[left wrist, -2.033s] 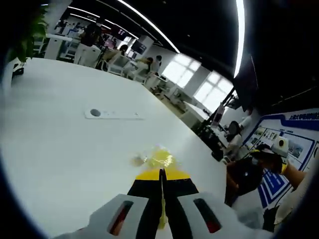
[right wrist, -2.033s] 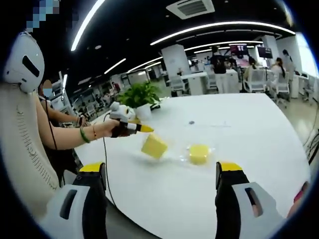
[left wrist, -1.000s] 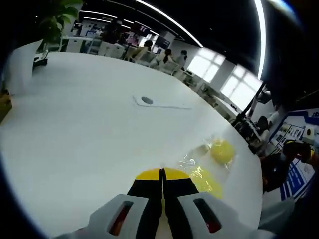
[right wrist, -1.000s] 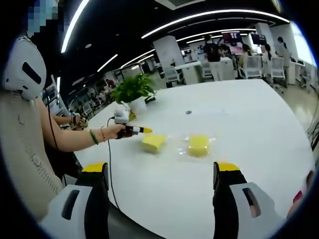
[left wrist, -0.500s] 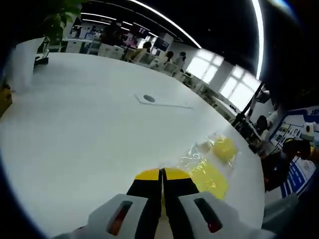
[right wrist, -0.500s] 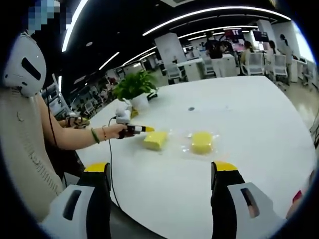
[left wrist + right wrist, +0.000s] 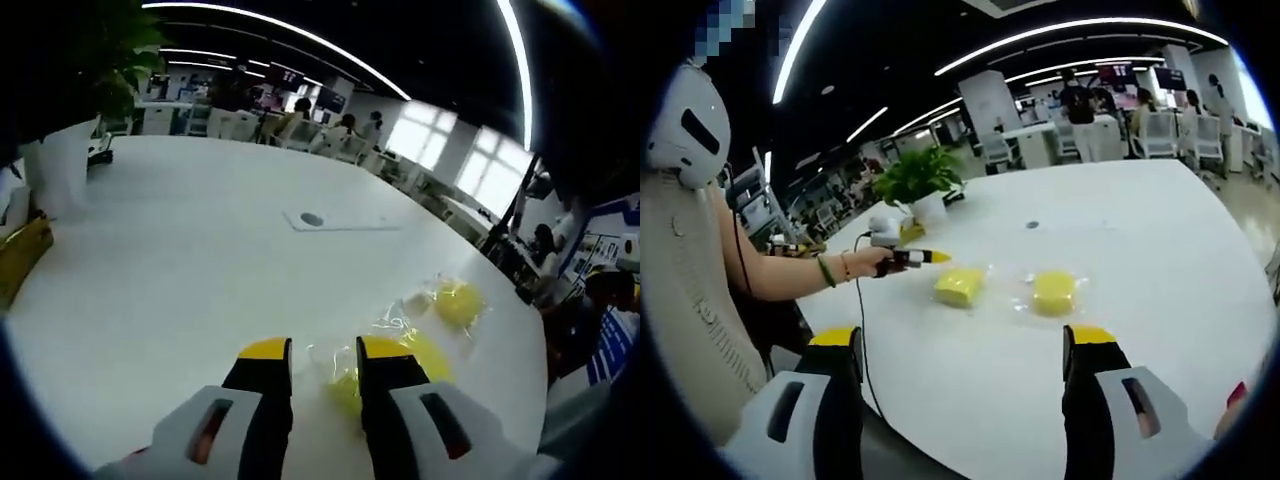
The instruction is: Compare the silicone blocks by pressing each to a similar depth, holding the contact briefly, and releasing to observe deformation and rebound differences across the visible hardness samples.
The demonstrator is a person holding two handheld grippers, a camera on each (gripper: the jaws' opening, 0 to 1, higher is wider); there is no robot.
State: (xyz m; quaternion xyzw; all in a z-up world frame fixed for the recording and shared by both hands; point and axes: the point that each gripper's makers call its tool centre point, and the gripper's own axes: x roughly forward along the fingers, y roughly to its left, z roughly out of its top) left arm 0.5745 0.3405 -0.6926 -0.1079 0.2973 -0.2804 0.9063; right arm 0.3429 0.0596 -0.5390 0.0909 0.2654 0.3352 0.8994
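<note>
Two yellow silicone blocks in clear plastic wrap lie on the white table (image 7: pixel 1160 250). In the right gripper view the squarer block (image 7: pixel 960 287) is on the left and the rounder block (image 7: pixel 1054 291) on the right. The left gripper (image 7: pixel 930 257), held in a hand, points at the squarer block from just beside it. In the left gripper view my left gripper (image 7: pixel 325 350) is open by a narrow gap, with the near block (image 7: pixel 425 352) and its wrap right at the yellow tips and the far block (image 7: pixel 458 303) beyond. My right gripper (image 7: pixel 962 340) stands wide open, well short of both blocks.
A potted plant (image 7: pixel 915 180) in a white pot (image 7: pixel 65 160) stands at the table's far side. A flat white plate with a round hole (image 7: pixel 335 220) lies mid-table. The person's arm (image 7: pixel 790 275) reaches in from the left. Desks, chairs and people fill the background.
The left gripper's jaws, shut in the earlier frames, have parted. The squarer block, tilted up off the table two seconds ago, now lies flat. The right gripper has stayed wide open.
</note>
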